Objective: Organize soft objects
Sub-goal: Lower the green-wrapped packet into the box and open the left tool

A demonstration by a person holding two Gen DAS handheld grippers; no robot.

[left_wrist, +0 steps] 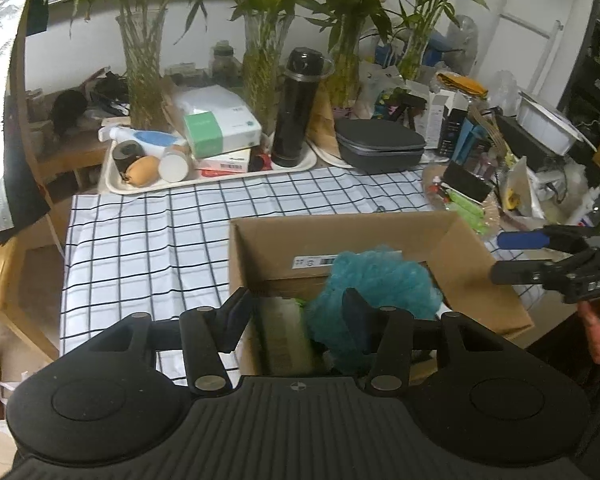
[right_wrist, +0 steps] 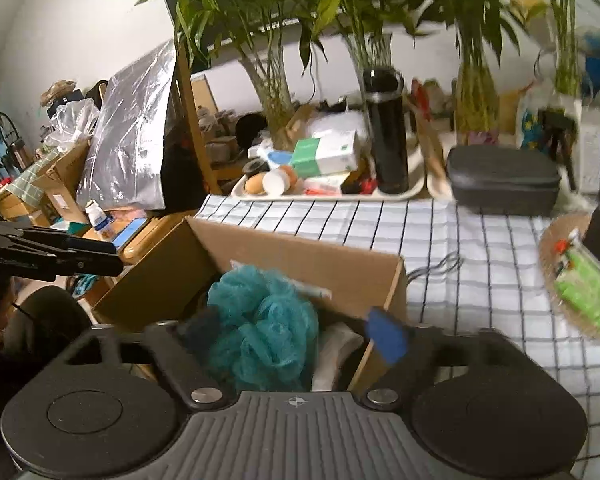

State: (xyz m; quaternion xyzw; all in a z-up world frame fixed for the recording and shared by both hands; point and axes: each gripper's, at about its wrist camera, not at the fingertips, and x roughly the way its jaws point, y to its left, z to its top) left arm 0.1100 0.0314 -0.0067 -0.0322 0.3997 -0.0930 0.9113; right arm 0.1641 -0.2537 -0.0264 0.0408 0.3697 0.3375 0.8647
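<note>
Cardboard box (left_wrist: 452, 240) at the tabletop's (left_wrist: 148, 240) near edge holds a teal mesh pouf (right_wrist: 260, 320). Right gripper (right_wrist: 296, 332), at 6 o'clock of the pouf, stands released and spread wide. Left gripper (left_wrist: 296, 312) hangs half open over the box, grasping nothing.

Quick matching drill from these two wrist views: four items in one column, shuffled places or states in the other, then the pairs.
Items
1. teal bath pouf
2. black flask
3. grey zip case
4. right gripper

Places or states
A. upright on the cream tray
B. jaws wide open, nothing pressed between them
C. inside the cardboard box
D. lying flat on the table to the right of the tray

Pairs: 1-C, 2-A, 3-D, 4-B
</note>
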